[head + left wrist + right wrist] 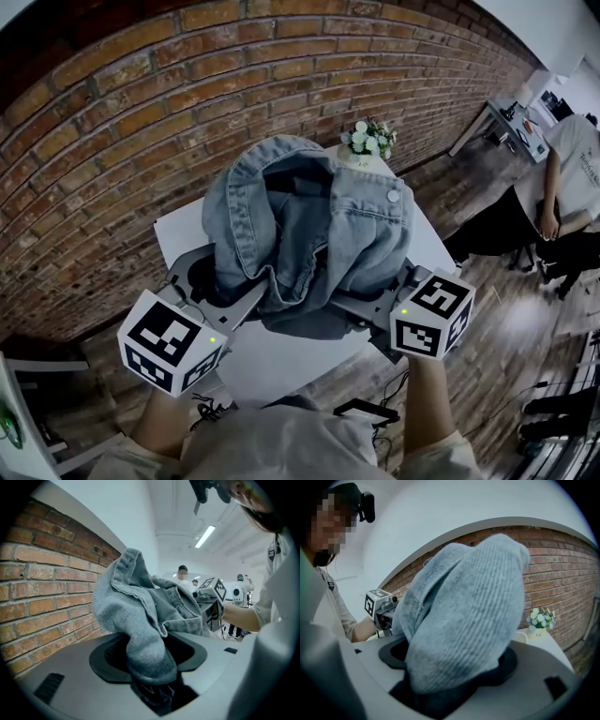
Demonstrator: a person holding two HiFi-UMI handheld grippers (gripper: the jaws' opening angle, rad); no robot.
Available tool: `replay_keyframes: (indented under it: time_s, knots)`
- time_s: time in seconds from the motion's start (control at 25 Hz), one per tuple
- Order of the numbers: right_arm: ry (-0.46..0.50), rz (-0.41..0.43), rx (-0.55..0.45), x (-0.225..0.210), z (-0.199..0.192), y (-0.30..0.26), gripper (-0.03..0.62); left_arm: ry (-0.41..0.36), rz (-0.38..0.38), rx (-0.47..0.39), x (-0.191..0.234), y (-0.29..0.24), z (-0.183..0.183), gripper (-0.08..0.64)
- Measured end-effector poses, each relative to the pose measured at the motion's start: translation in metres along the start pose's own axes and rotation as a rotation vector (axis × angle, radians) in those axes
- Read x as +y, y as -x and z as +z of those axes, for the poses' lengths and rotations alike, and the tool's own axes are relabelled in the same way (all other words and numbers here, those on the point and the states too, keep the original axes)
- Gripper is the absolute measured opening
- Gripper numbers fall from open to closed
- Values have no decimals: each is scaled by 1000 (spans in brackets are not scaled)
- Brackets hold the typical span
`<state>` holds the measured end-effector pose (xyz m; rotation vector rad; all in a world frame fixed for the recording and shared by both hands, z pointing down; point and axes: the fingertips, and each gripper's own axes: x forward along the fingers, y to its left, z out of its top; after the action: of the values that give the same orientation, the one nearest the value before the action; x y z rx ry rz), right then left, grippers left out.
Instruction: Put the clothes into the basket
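A light blue denim jacket (pixel 309 225) hangs bunched in the air above the white table (pixel 281 361). My left gripper (pixel 234 292) is shut on its left side and my right gripper (pixel 375 302) on its right side. In the left gripper view a thick fold of the jacket (pixel 140 616) fills the space between the jaws of the left gripper (pixel 150 667). In the right gripper view the jacket (pixel 464 620) bulges out of the right gripper (pixel 450 677) and hides most of what lies ahead. I see no basket plainly in any view.
A small pot of white flowers (pixel 368 139) stands at the table's far edge, close to the brick wall (pixel 141 112). A person (pixel 562 187) bends over at the right by a desk (pixel 506 122). Wooden floor surrounds the table.
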<state>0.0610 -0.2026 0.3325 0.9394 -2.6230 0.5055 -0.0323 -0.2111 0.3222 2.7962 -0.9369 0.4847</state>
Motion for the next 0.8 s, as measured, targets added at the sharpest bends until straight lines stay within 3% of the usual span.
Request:
replay_keyframes:
  time_s: [0.8]
  knots:
    - [94, 39, -13, -47, 38, -46, 388, -18, 78, -35, 59, -30, 17, 233]
